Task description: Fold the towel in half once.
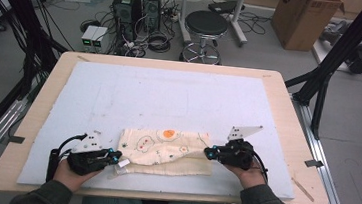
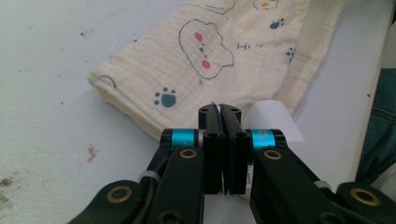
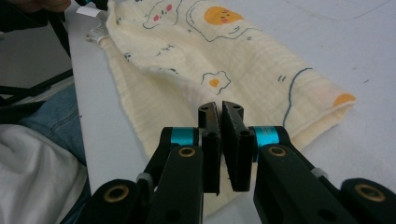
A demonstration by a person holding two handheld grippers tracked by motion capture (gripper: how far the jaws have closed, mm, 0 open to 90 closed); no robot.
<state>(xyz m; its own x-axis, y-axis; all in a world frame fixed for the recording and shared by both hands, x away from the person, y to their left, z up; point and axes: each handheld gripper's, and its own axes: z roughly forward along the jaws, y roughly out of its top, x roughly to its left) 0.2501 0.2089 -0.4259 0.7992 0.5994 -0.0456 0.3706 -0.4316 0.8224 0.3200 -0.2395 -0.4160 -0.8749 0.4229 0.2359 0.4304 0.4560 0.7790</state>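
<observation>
A cream cloth printed with fried eggs and paw marks lies folded on the white mat near the front edge. My left gripper is shut at the cloth's left corner, beside a white label. In the left gripper view its jaws press together over the edge of the cloth, with the label just behind them. My right gripper is shut at the cloth's right end. Its tips sit low over the cloth. No fold visibly rises into either pair of jaws.
The white foam mat covers most of the wooden table. On the floor beyond the table are a black stool, computer towers with cables and a cardboard box. Black frame posts rise at both sides.
</observation>
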